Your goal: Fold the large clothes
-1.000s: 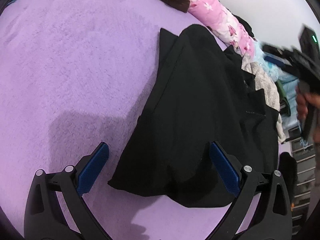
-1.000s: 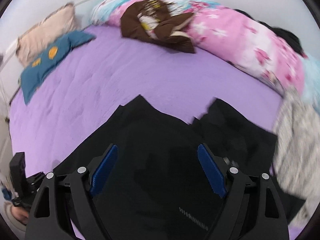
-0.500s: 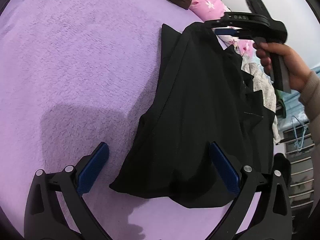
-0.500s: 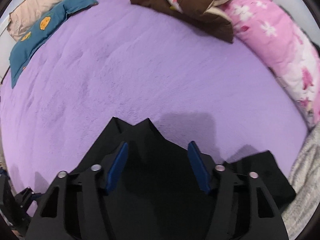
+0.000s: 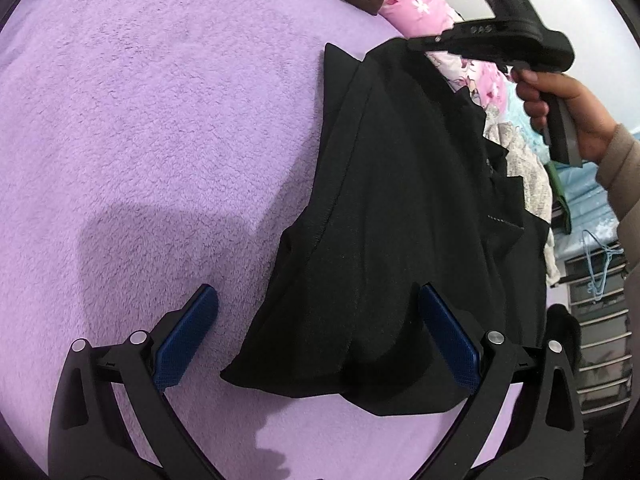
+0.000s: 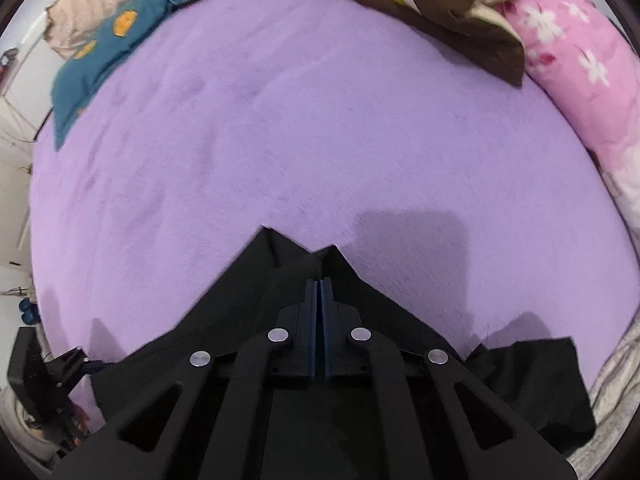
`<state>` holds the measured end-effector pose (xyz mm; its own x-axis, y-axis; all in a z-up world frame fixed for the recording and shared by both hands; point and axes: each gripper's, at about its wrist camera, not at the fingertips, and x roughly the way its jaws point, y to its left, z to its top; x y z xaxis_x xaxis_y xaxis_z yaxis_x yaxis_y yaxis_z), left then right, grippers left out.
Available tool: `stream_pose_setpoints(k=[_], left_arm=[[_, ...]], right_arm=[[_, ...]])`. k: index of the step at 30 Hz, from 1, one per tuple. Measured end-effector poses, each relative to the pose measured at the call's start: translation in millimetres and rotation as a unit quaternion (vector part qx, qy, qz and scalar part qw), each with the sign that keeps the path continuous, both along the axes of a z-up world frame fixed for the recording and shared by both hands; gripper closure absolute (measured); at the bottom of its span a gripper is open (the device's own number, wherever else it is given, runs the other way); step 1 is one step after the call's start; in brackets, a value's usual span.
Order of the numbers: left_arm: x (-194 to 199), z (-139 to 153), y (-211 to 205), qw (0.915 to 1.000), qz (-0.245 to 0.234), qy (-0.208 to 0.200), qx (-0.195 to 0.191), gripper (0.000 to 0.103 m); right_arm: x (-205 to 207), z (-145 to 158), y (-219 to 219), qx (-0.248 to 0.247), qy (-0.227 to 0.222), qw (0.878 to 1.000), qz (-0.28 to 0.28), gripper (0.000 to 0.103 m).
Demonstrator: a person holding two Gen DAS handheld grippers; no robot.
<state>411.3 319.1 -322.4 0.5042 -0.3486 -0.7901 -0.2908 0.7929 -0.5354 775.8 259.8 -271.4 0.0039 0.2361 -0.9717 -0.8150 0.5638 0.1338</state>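
Note:
A black garment [image 5: 392, 216] lies lengthwise on the purple bed cover [image 5: 160, 120]. My left gripper [image 5: 316, 336] is open, its blue pads on either side of the garment's near corner, just above it. My right gripper [image 6: 319, 284] is shut on the garment's far edge [image 6: 296, 256], where the fabric peaks in two points. In the left wrist view the right gripper [image 5: 424, 42] shows at the garment's far end, held by a hand.
A pink floral quilt [image 6: 580, 64] and a brown garment [image 6: 440, 4] lie at the far edge of the bed. A teal pillow [image 6: 120, 36] and a beige pillow [image 6: 76, 8] are at the far left. Grey fabric [image 5: 524, 168] and a hanger rack [image 5: 600, 312] sit right of the garment.
My right gripper moved to the garment's far edge and closed on it. My left gripper stayed open over the near corner.

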Motion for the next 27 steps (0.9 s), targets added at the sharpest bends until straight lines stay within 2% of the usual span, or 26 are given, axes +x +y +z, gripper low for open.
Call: stream_pose_setpoints(k=[3, 8, 11, 16, 19, 20, 22, 23, 24, 27], left_arm=[[0, 0, 0, 1.0, 0.001, 0.0, 0.0, 0.006], [-1, -2, 3, 1.0, 0.004, 0.002, -0.006, 0.006], [-1, -4, 8, 0.9999, 0.009, 0.002, -0.012, 0.006], [-2, -8, 18, 0.9991, 0.02, -0.001, -0.038, 0.007], [-3, -10, 21, 0.9983, 0.022, -0.001, -0.054, 0.008], [-3, -10, 22, 0.9981, 0.022, -0.002, -0.057, 0.008], [-3, -9, 24, 0.9979, 0.024, -0.001, -0.06, 0.008], [-4, -8, 23, 0.9978, 0.026, 0.0, -0.061, 0.008], [-4, -8, 23, 0.9977, 0.028, 0.0, -0.062, 0.007], [-7, -8, 24, 0.9972, 0.032, 0.001, -0.067, 0.007]], right_arm=[[3, 13, 4, 0.02, -0.002, 1.0, 0.0, 0.101], [4, 28, 22, 0.02, -0.033, 0.999, 0.023, 0.101], [12, 36, 32, 0.038, -0.044, 0.998, 0.016, 0.102], [10, 16, 33, 0.007, -0.038, 0.999, 0.013, 0.102], [1, 12, 18, 0.001, -0.052, 0.999, 0.003, 0.101], [-1, 14, 11, 0.001, -0.059, 0.998, -0.008, 0.098], [-8, 20, -12, 0.01, -0.06, 0.998, -0.035, 0.084], [-13, 23, -24, 0.013, -0.062, 0.997, -0.041, 0.063], [-22, 27, -39, 0.013, -0.069, 0.997, -0.045, 0.051], [-44, 36, -79, 0.018, -0.07, 0.996, -0.06, 0.05]])
